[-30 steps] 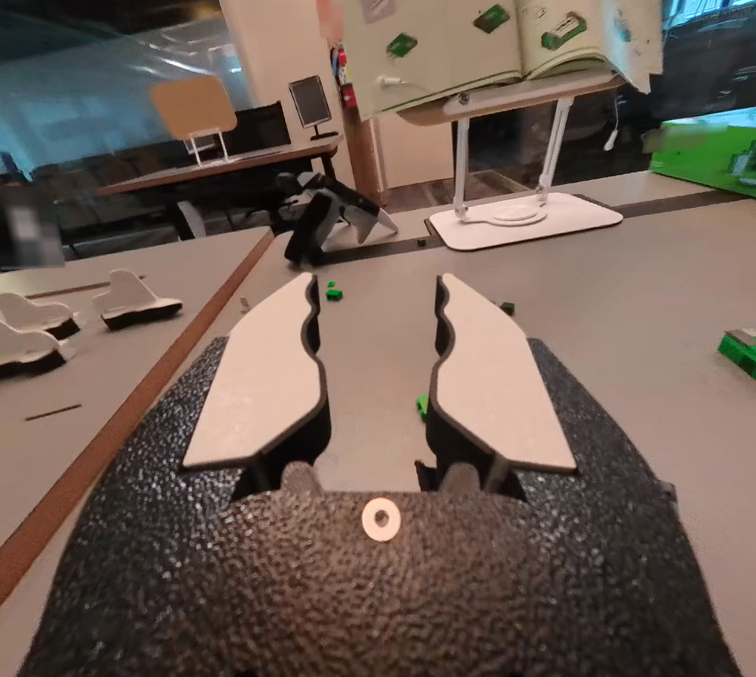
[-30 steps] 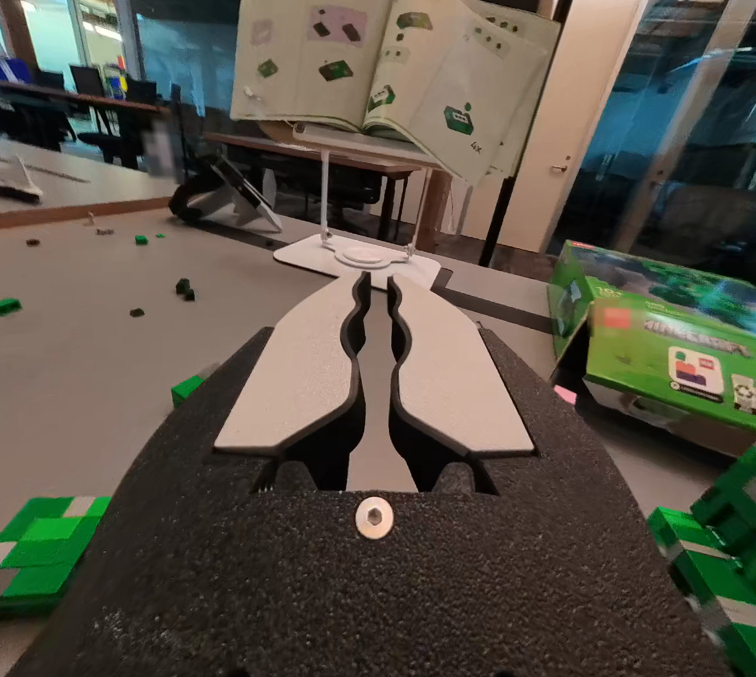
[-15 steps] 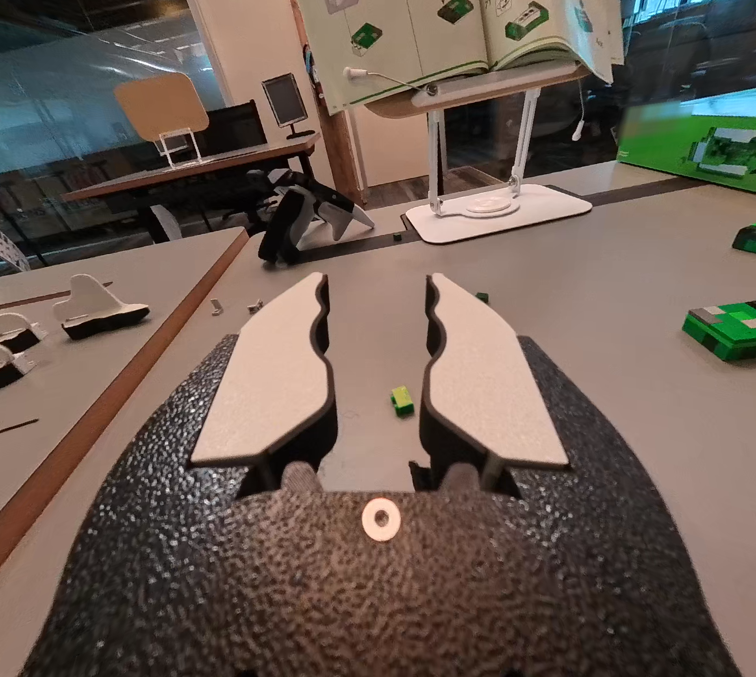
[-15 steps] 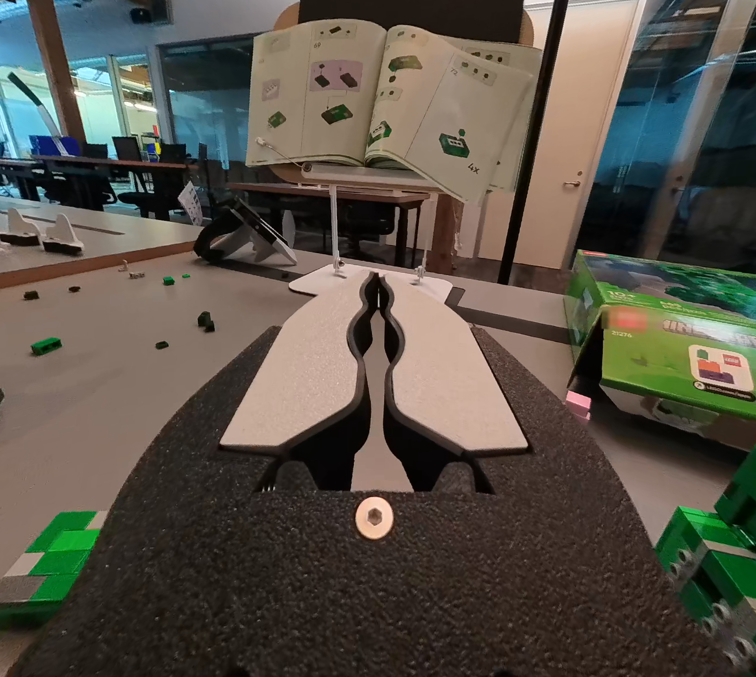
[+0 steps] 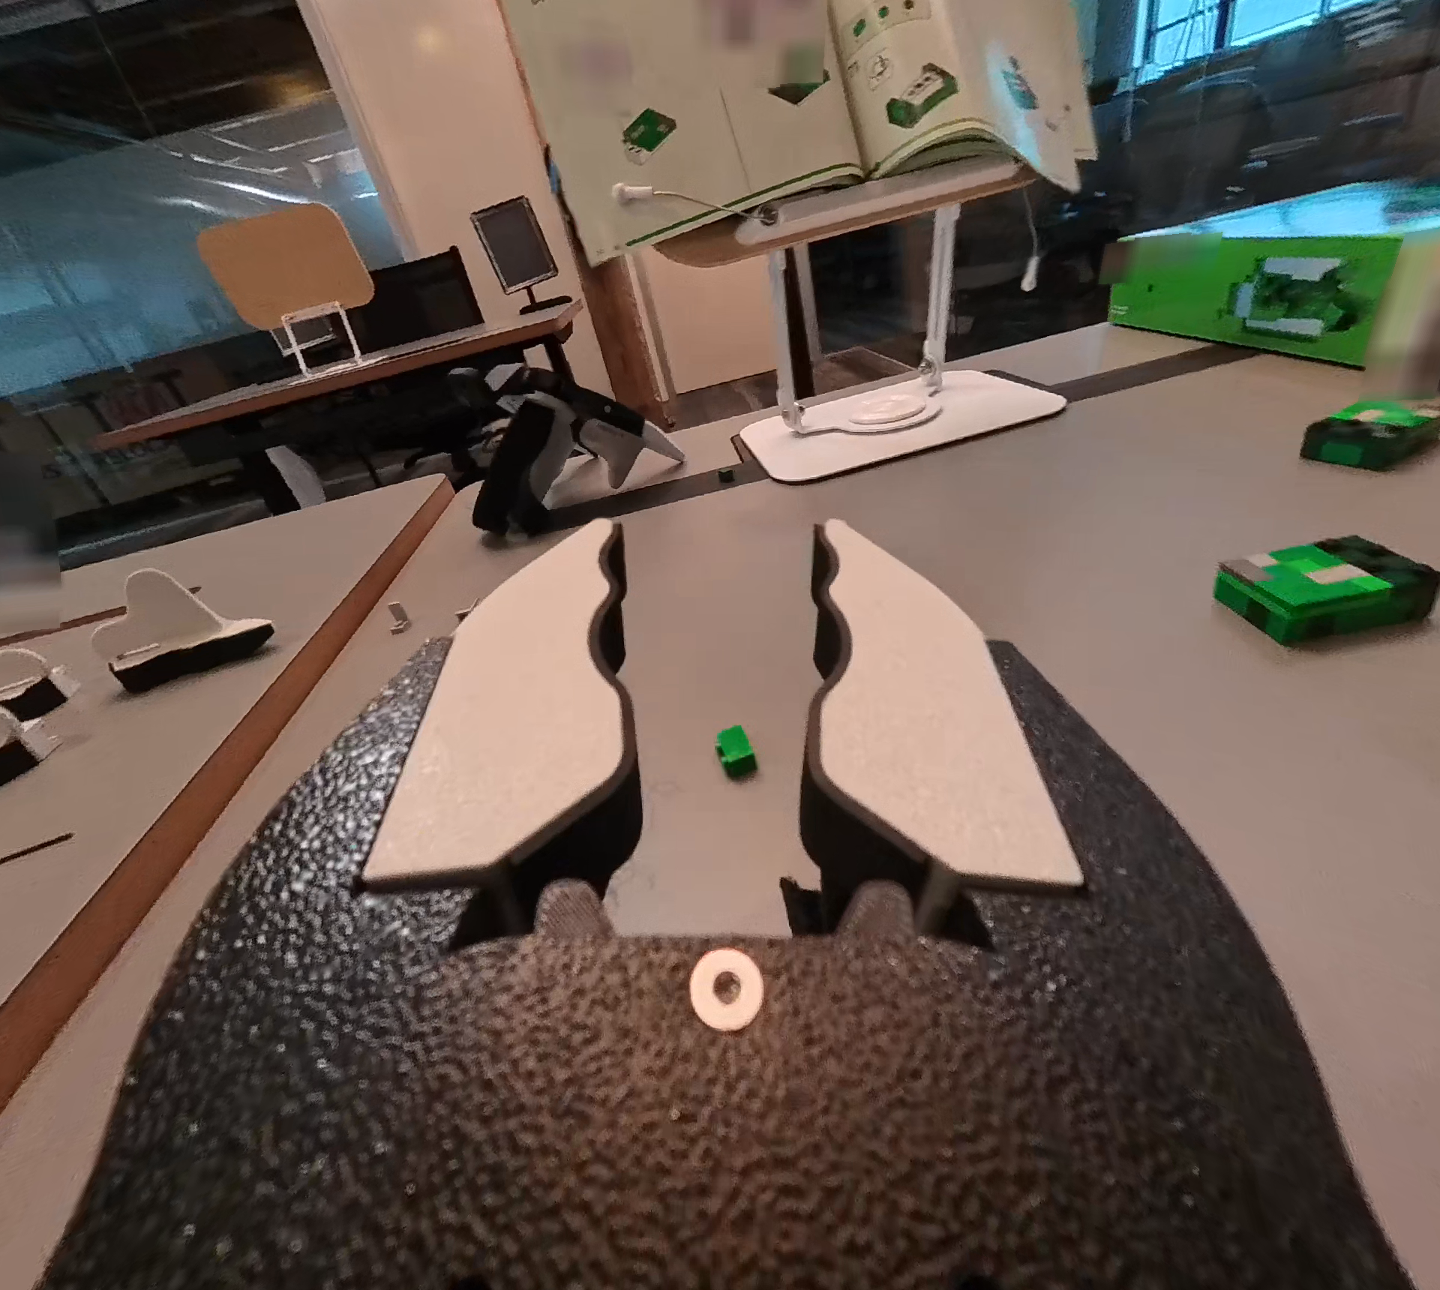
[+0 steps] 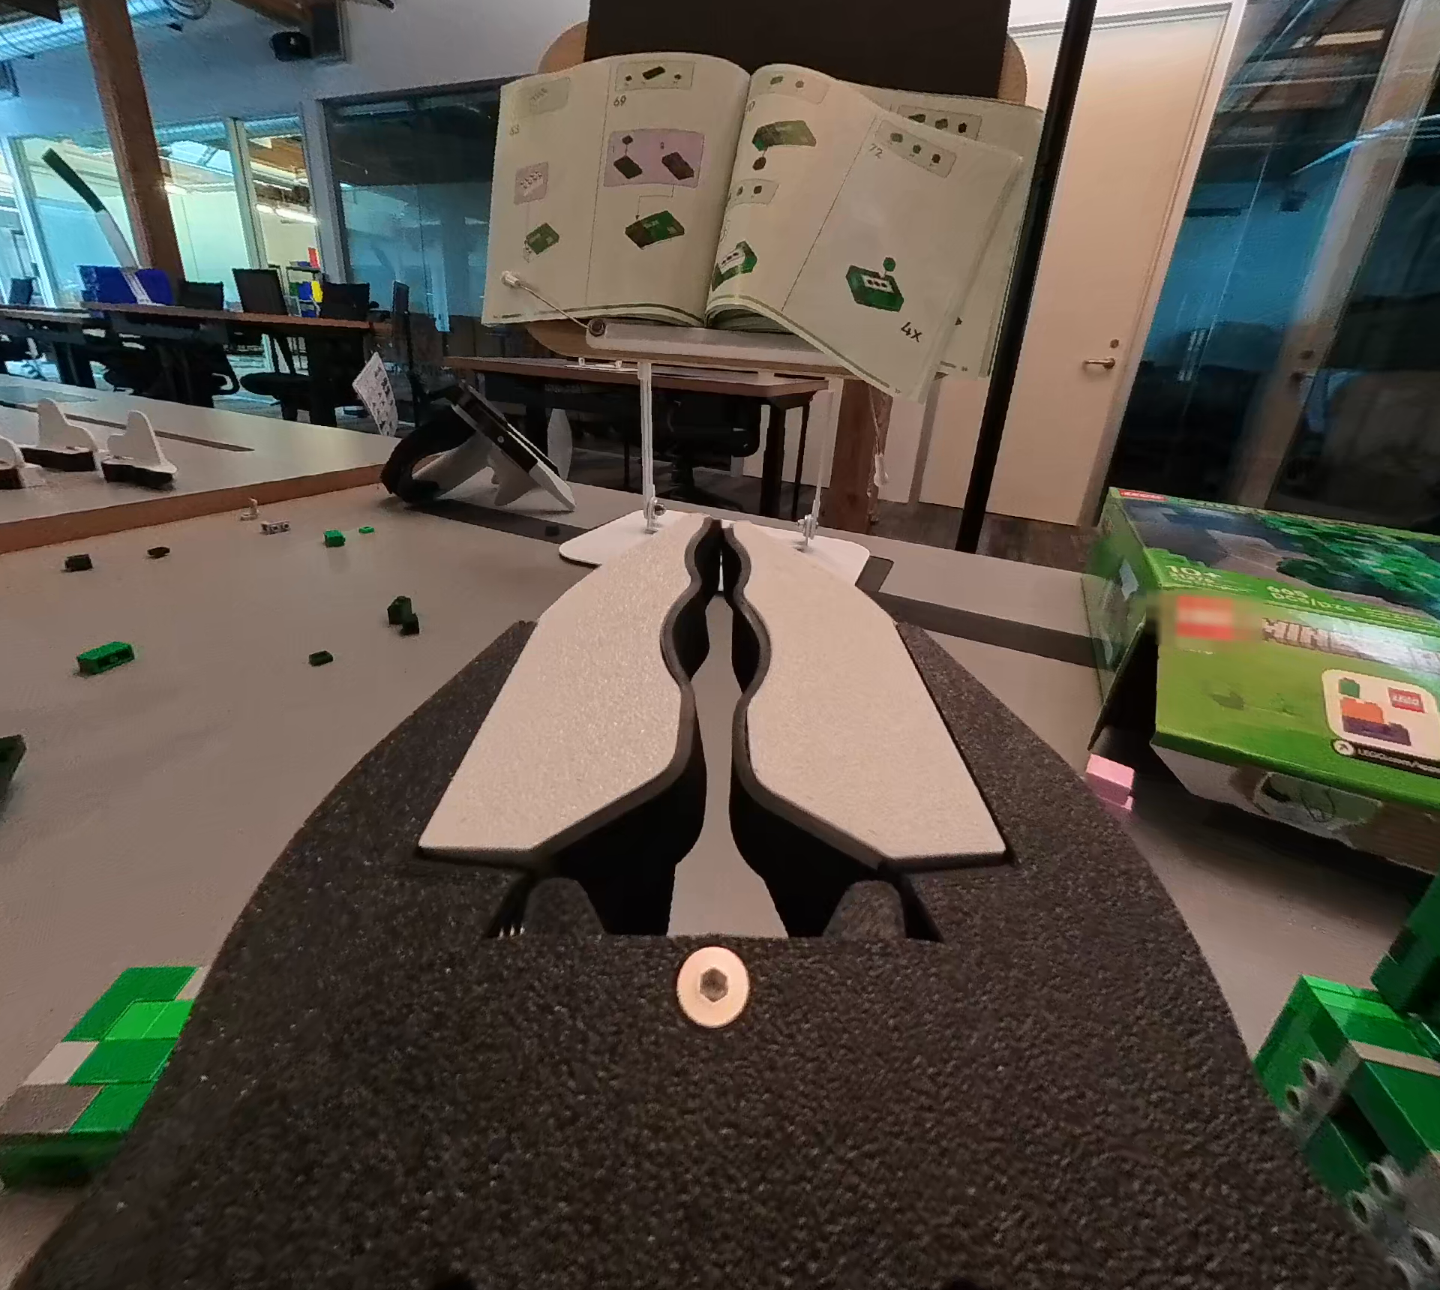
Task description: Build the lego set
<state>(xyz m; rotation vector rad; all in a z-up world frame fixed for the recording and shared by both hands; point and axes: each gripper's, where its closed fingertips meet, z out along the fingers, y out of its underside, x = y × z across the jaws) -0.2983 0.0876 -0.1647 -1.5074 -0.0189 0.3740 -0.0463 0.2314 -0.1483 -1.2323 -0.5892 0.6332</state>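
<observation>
My left gripper [image 5: 717,536] is open and low over the grey table [image 5: 1091,746]. A small green brick [image 5: 735,752] lies on the table between its fingers, back toward their base, and touches neither pad. A green built block [image 5: 1325,598] lies to its right, with another [image 5: 1371,442] farther back. My right gripper [image 6: 718,536] is shut, its fingertips touching with nothing between them. Green built pieces lie at the bottom left [image 6: 101,1050] and bottom right [image 6: 1356,1065] of the right wrist view. Loose green bricks [image 6: 105,656] are scattered on the left.
The open instruction book [image 5: 779,45] sits on a white stand [image 5: 904,423] at the back of the table; the book also shows in the right wrist view [image 6: 740,216]. A green set box [image 6: 1278,668] stands at the right, with a pink brick [image 6: 1110,781] beside it. A spare gripper [image 5: 545,450] lies at the back left. Spacing between my two grippers at the tips: around 30 centimetres. My right gripper's tips are some 15 centimetres from the green built block [image 5: 1325,598].
My left gripper's jaws narrowed a little and it shifted, so the small green brick now lies between its fingers. My right gripper's pads closed the last small gap on air.
</observation>
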